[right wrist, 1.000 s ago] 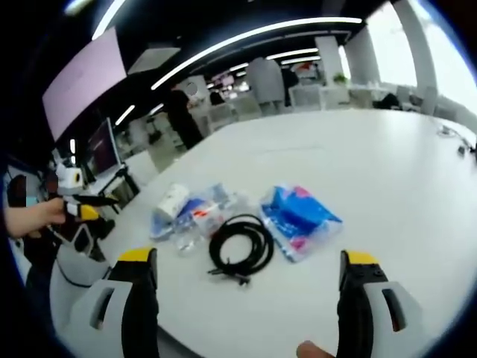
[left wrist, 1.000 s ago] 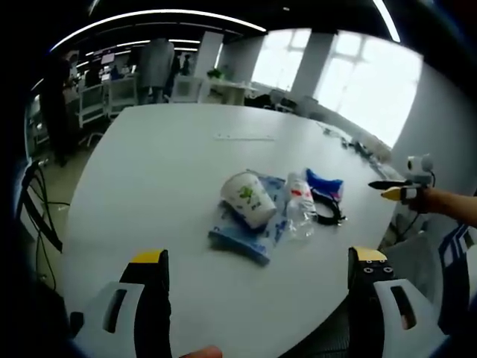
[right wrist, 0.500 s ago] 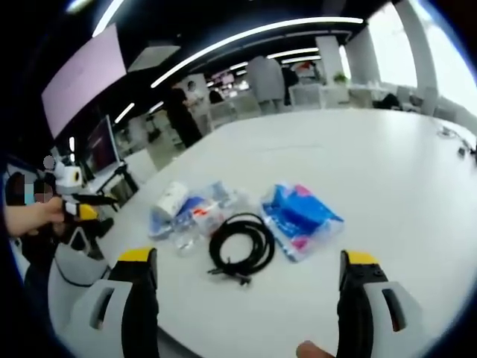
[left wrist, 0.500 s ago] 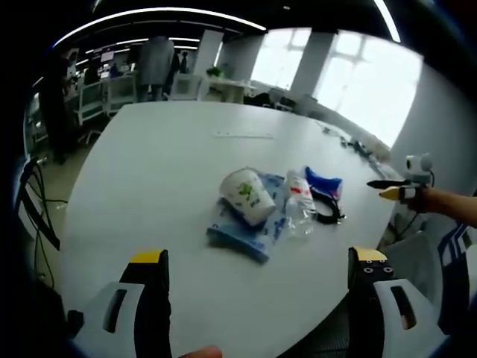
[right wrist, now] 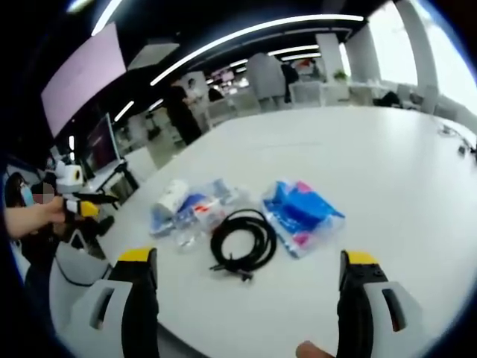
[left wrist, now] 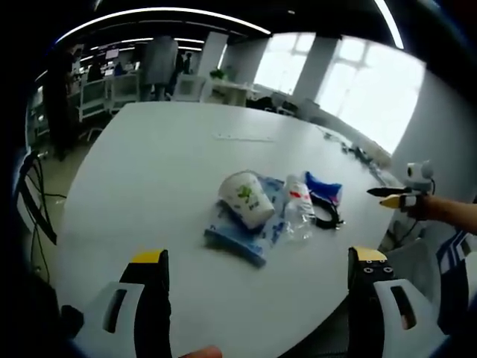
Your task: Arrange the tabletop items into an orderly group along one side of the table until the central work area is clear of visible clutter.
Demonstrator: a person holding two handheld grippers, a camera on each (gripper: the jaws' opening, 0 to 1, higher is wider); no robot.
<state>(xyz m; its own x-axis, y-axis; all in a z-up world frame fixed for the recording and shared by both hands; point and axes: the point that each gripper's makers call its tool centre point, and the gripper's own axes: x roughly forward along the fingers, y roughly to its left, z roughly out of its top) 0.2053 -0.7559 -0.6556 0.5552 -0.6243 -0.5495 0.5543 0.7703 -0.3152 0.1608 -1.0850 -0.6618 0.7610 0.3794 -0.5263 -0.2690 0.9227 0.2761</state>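
A cluster of items lies on the white table (left wrist: pixel 149 164). A paper cup (left wrist: pixel 247 197) lies on its side on a blue packet (left wrist: pixel 237 237), with a clear water bottle (left wrist: pixel 299 210) beside it. Past them are a coiled black cable (left wrist: pixel 329 211) and another blue packet (left wrist: pixel 325 184). My left gripper (left wrist: pixel 257 257) is open and well short of the cluster. In the right gripper view the cable (right wrist: pixel 243 241), blue packet (right wrist: pixel 302 215), bottle (right wrist: pixel 195 221) and cup (right wrist: pixel 171 197) lie ahead of my open right gripper (right wrist: pixel 248 256). Each gripper appears in the other's view, the right gripper (left wrist: pixel 396 196) and the left gripper (right wrist: pixel 83 206), held off the table's edge.
A thin white strip (left wrist: pixel 244 137) lies further along the table. Small cables and objects (left wrist: pixel 361 149) sit near its far right edge. Office desks, chairs and standing people (left wrist: pixel 155 63) fill the background. A chair frame (left wrist: pixel 33 216) stands left of the table.
Both views have drifted slightly with the hands. The items have not moved, and both grippers stay open and hold nothing.
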